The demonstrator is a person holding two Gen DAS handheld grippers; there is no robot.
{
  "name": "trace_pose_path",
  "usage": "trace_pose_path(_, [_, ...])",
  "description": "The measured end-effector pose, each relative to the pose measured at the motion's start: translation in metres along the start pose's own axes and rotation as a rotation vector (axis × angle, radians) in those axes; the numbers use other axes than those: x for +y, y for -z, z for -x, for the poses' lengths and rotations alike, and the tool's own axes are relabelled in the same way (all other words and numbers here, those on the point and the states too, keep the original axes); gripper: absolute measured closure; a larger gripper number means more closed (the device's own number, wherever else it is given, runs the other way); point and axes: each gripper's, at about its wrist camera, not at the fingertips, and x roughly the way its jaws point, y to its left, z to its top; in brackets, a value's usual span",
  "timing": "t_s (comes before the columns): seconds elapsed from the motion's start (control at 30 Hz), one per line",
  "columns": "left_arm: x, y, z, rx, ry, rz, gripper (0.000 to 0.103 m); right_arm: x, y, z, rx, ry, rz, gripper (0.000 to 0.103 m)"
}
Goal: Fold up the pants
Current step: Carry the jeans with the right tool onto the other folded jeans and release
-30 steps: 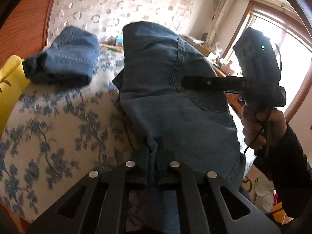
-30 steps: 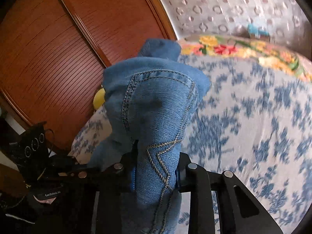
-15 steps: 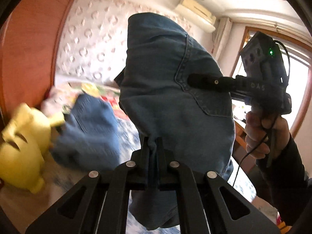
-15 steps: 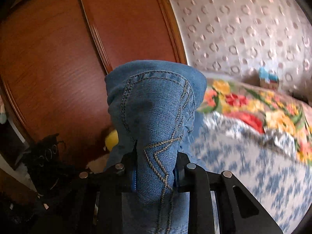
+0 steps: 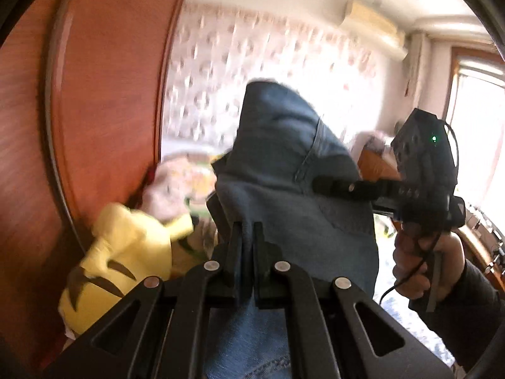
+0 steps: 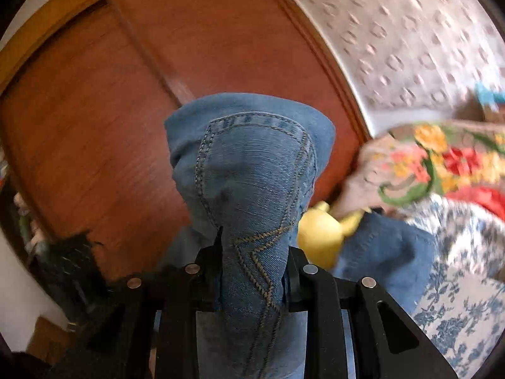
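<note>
Denim pants (image 5: 284, 170): lifted off the bed (image 6: 467, 287) since a second ago.
Left gripper (image 5: 247, 237): jaws clamped on a thin fold.
Right gripper (image 6: 254, 249): jaws easing open, thick bunch between.

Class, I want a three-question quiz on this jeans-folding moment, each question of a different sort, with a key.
1. True or false: the left gripper is shut on the jeans.
2. Multiple choice: in the right wrist view, what lies just right of the held jeans? A) a yellow plush toy B) a red mug C) a green book
3. Fill in: the blue folded cloth behind the toy rests on the ____-patterned bedspread.

Key:
1. True; the pads pinch the denim tightly.
2. A.
3. Floral. Note that the right gripper also holds denim, with its jaws opening slightly.
</note>
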Motion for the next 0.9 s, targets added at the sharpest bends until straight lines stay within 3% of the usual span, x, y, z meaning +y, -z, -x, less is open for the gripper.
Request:
trace_pose_path(0.03, [0.003,0.009,-0.035,0.078,-0.018,-0.001,0.097,-0.017,0.007,-0.015,0.042,0.062,-0.005,0.068])
trace_pose_path(0.13, [0.013,0.032,-0.089,0.199,-0.024,0.035,0.098,-0.056,0.033,-0.056,0.201,0.324,0.101,0.060])
trace_pose_path(0.17, [0.013,0.035,-0.090,0.195,-0.019,0.035,0.098,-0.065,0.036,-0.055,0.199,0.327,0.101,0.059])
trace_pose_path(0.2, [0.013,0.035,-0.089,0.183,-0.011,0.034,0.098,-0.073,0.036,-0.046,0.183,0.300,0.069,0.053])
trace_pose_path(0.27, [0.012,0.030,-0.087,0.176,-0.010,0.023,0.098,-0.074,0.032,-0.030,0.155,0.334,0.067,0.041])
trace_pose_path(0.4, [0.011,0.024,-0.088,0.169,-0.025,-0.007,0.097,-0.045,0.027,0.002,0.064,0.434,0.142,0.041])
trace_pose_path(0.47, [0.010,0.021,-0.092,0.167,-0.033,-0.017,0.097,-0.015,0.034,0.017,0.025,0.414,0.209,0.041])
trace_pose_path(0.57, [0.013,0.023,-0.096,0.177,-0.042,-0.018,0.097,0.004,0.045,0.007,0.060,0.380,0.289,0.066])
trace_pose_path(0.6, [0.013,0.024,-0.096,0.182,-0.045,-0.017,0.097,-0.009,0.046,-0.005,0.085,0.416,0.305,0.078])
trace_pose_path(0.63, [0.015,0.028,-0.098,0.190,-0.047,-0.015,0.098,-0.017,0.050,-0.011,0.118,0.465,0.306,0.084])
trace_pose_path(0.77, [0.011,0.034,-0.093,0.208,-0.049,-0.013,0.098,-0.044,0.064,-0.018,0.170,0.510,0.215,0.085])
trace_pose_path(0.9, [0.004,0.029,-0.072,0.165,-0.071,-0.030,0.097,-0.025,0.068,0.008,0.137,0.505,0.197,0.085])
